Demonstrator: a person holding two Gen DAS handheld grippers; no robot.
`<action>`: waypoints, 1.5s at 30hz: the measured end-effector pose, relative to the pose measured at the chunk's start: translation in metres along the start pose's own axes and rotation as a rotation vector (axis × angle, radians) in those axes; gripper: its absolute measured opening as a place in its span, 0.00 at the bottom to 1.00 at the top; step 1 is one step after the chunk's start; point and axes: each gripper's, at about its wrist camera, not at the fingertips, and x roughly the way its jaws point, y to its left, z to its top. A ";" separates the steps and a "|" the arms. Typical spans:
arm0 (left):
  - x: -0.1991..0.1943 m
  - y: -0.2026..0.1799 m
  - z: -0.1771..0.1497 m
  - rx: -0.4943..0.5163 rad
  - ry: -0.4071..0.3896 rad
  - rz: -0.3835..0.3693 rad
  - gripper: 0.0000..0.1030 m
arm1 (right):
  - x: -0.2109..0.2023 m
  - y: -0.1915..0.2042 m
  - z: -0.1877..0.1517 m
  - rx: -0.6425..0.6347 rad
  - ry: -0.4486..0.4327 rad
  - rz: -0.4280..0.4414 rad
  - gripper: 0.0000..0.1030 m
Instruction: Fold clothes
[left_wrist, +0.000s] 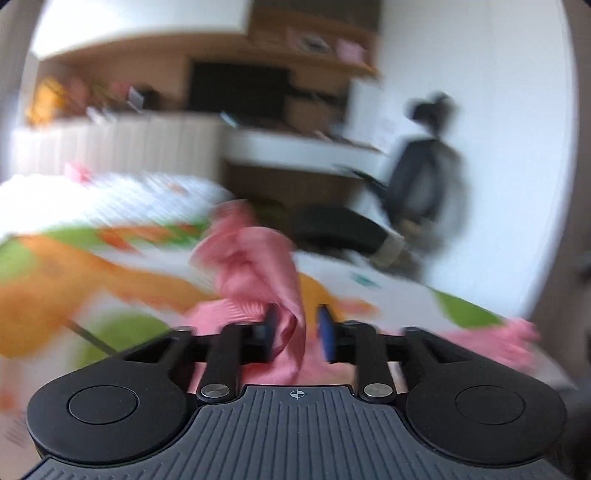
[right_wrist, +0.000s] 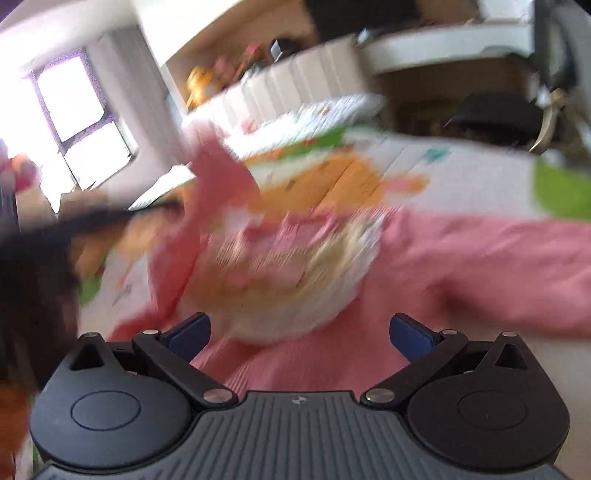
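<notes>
A blurred bedroom holds a bed with a white cover printed in orange and green (left_wrist: 110, 266). In the left wrist view, the left gripper (left_wrist: 297, 330) has its fingers nearly closed on a raised twist of the pink knitted garment (left_wrist: 255, 266). In the right wrist view, the right gripper (right_wrist: 299, 334) has its fingers spread wide and empty, just above the garment (right_wrist: 480, 266) spread across the cover (right_wrist: 461, 177).

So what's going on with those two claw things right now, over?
Left gripper pinching a twisted fold of the pink garment, lifted off the patterned mat. Right gripper open, empty, over the garment. Views blurred; nothing obvious in the way.
</notes>
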 end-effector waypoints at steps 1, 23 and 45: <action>0.003 -0.008 -0.008 0.004 0.041 -0.015 0.65 | -0.009 -0.003 0.005 -0.001 -0.033 -0.028 1.00; -0.013 -0.042 -0.075 0.023 0.398 -0.238 0.94 | 0.099 0.017 0.057 -0.183 -0.005 -0.231 0.11; -0.001 -0.045 -0.073 -0.018 0.408 -0.248 0.96 | -0.053 -0.197 0.013 0.479 -0.242 -0.475 0.65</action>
